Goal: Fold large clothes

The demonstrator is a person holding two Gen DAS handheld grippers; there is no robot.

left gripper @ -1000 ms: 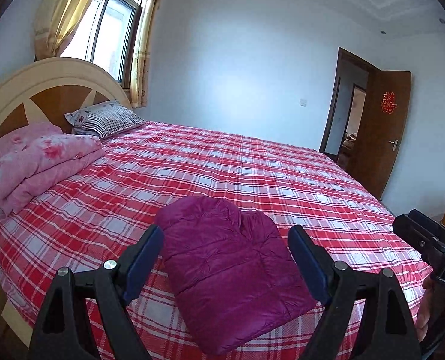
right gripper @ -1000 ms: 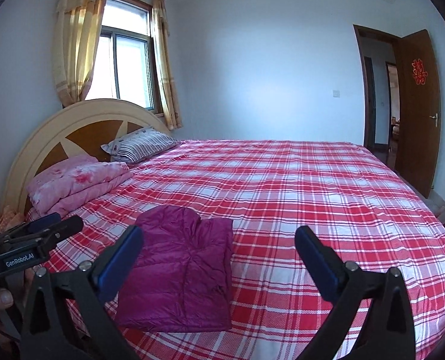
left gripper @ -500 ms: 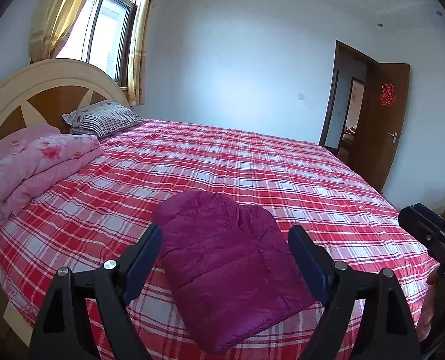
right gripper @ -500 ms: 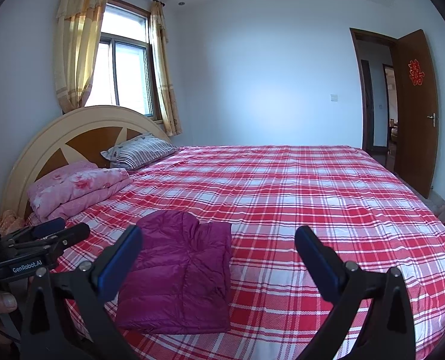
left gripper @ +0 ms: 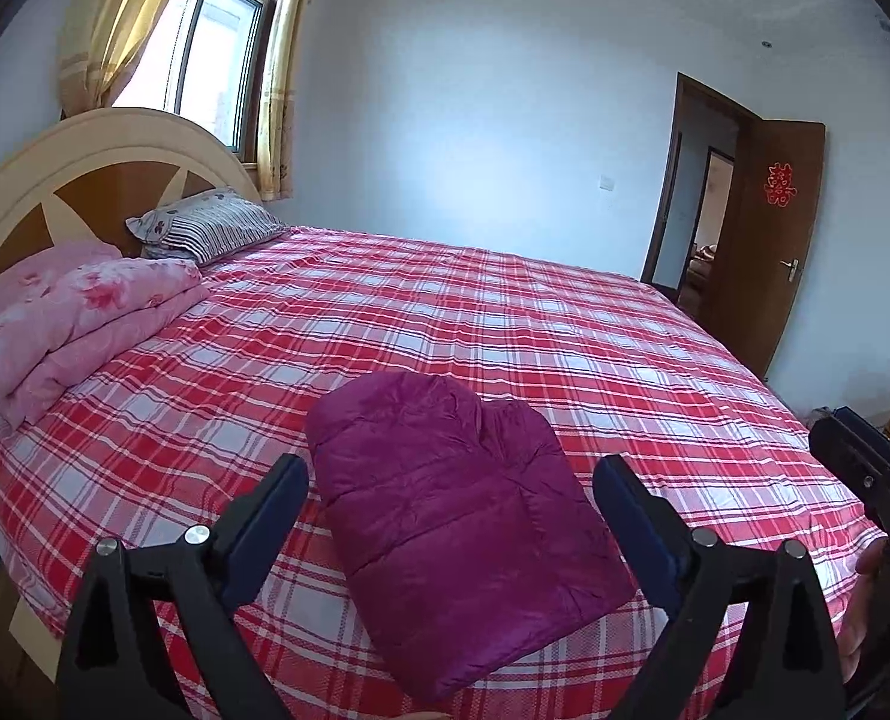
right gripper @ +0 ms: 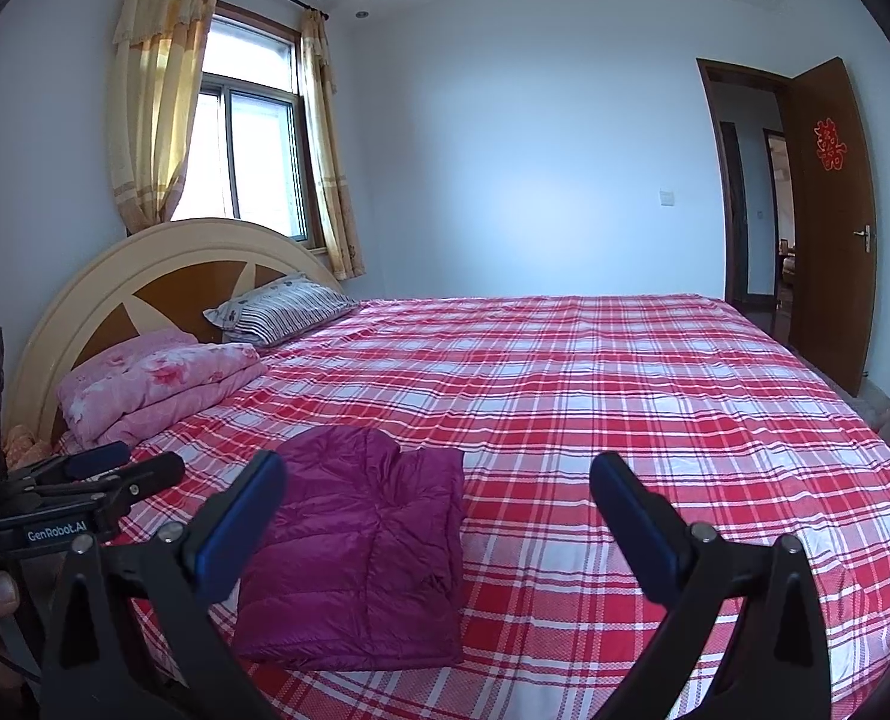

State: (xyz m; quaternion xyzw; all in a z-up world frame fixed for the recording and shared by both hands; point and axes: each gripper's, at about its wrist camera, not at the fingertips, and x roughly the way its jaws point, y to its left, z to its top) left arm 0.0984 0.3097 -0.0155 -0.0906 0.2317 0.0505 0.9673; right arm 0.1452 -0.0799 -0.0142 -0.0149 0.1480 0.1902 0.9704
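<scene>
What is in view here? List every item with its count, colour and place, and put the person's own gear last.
puffer jacket: one, magenta, folded flat on the near part of the bed
bed cover: one, red and white plaid, spread across the bed
quilt: one, pink floral, folded by the headboard
pillow: one, striped, at the head of the bed beyond the quilt
headboard: one, cream and brown, arched, under the window
window: one, with yellow curtains
door: one, brown with a red paper sign, standing open at the right
left gripper: one, black with blue pads, jaws opening, nothing between the pads
right gripper: one, same make, open, empty
</scene>
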